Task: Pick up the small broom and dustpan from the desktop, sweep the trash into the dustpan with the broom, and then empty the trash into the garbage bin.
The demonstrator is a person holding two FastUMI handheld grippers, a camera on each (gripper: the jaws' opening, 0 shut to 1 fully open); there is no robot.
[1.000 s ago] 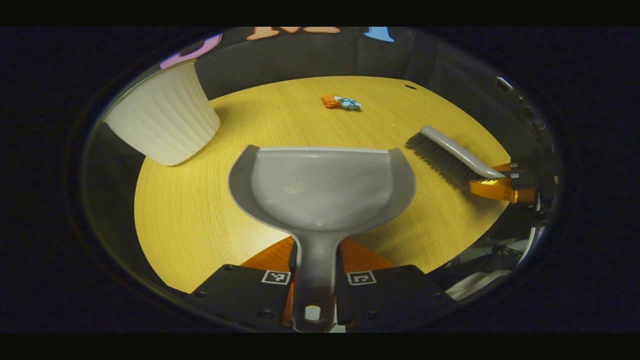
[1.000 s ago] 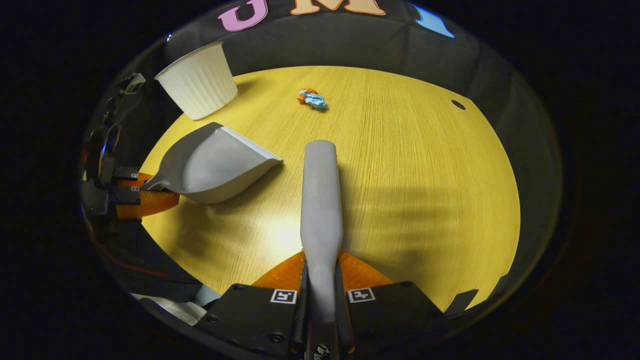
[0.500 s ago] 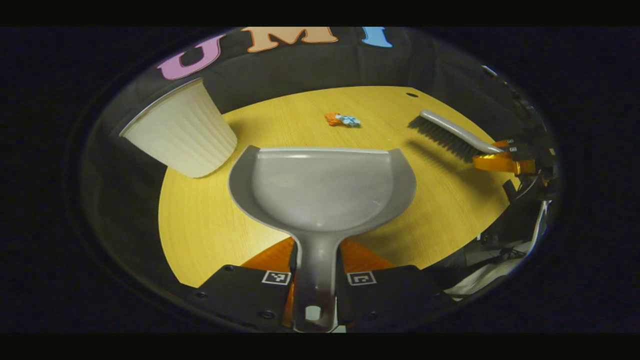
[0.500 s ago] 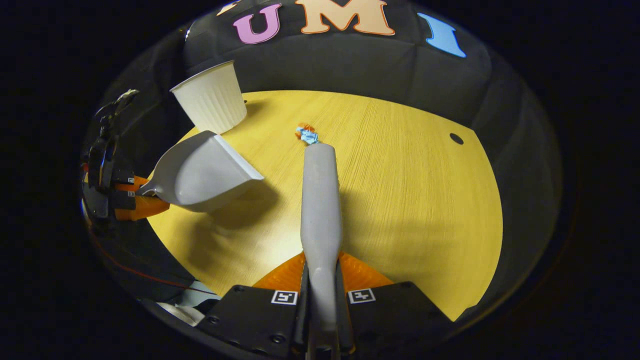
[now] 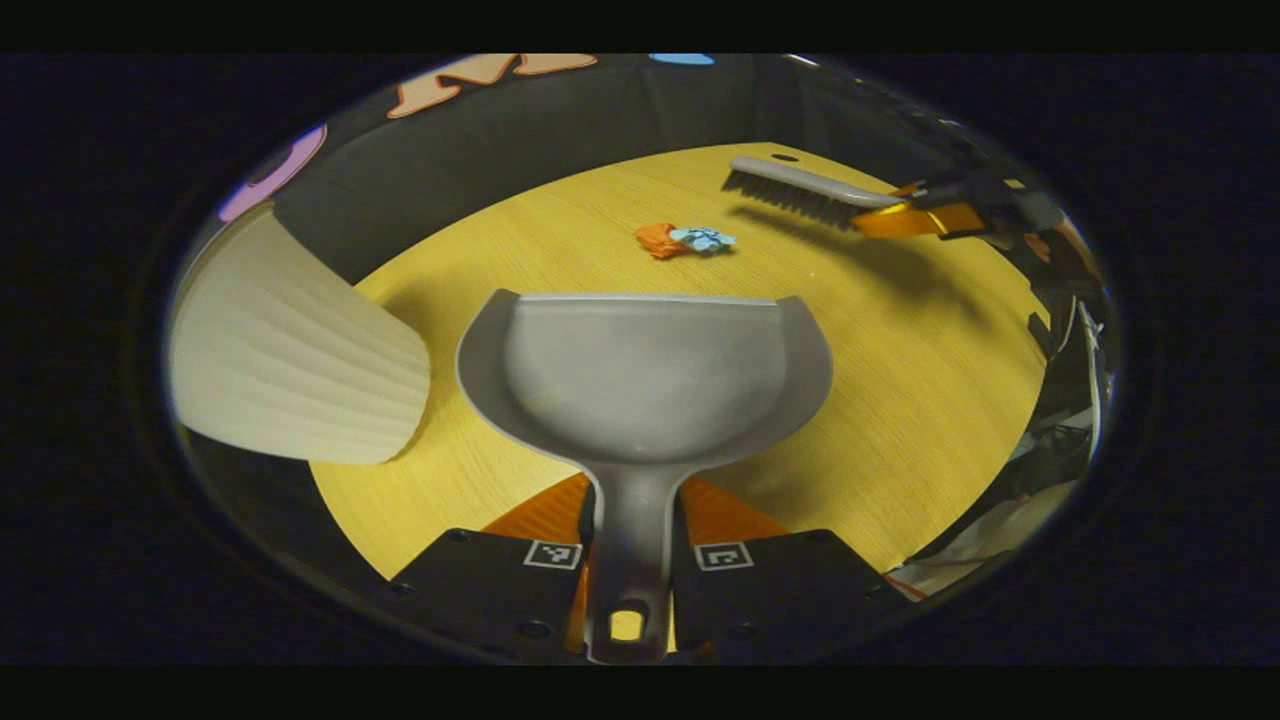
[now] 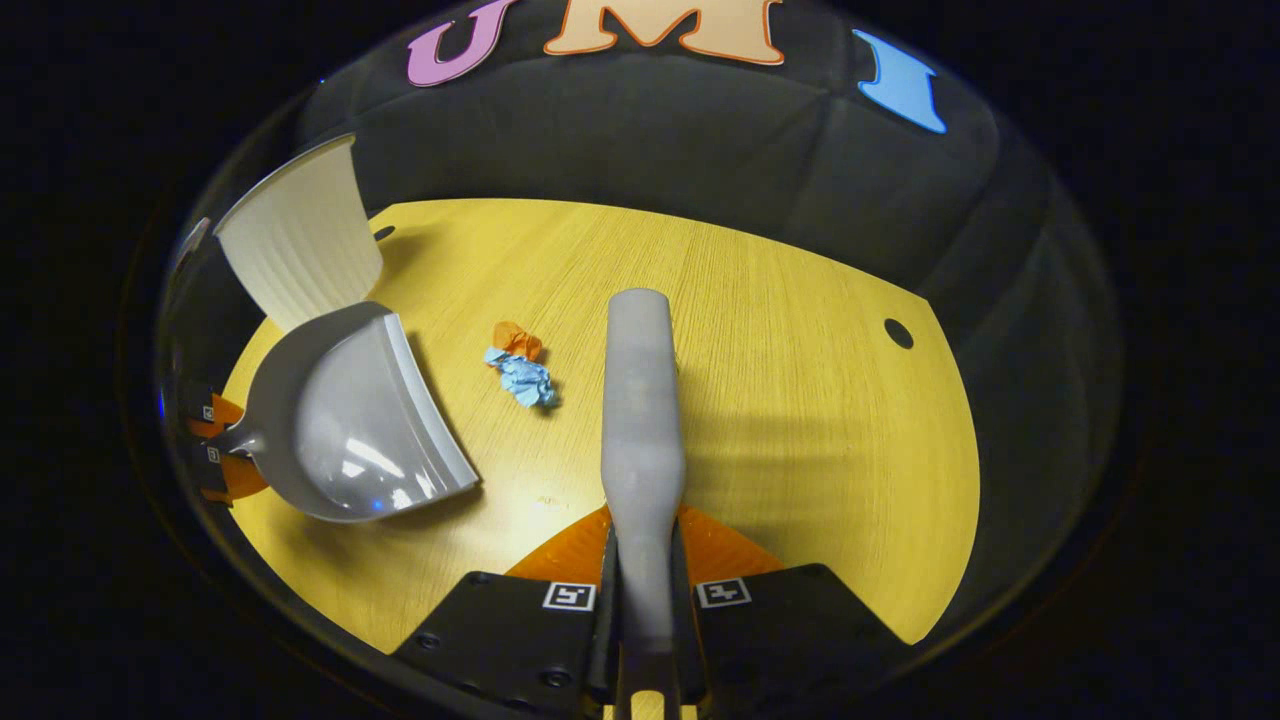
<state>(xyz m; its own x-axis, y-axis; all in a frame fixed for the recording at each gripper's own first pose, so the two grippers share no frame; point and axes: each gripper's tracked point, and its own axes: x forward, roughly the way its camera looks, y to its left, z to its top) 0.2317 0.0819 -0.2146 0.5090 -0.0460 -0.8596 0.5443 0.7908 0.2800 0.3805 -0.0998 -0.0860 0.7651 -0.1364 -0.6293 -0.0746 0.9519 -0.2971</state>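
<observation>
My left gripper is shut on the handle of the grey dustpan, whose mouth faces the trash. That trash, an orange scrap and a blue scrap, lies on the wooden desktop a short way past the pan's lip. In the right gripper view the scraps sit between the dustpan on the left and the broom. My right gripper is shut on the broom's grey handle. From the left gripper view the broom hangs bristles down beyond the trash, with the right gripper behind it.
A white ribbed garbage bin stands just left of the dustpan, also seen as the bin at the table's far left corner. A small round hole marks the desktop at the right. Black cloth walls close the back.
Both grippers have moved forward over the table. The broom has swung past the trash to its far side, and the dustpan has closed in on the scraps, near the bin.
</observation>
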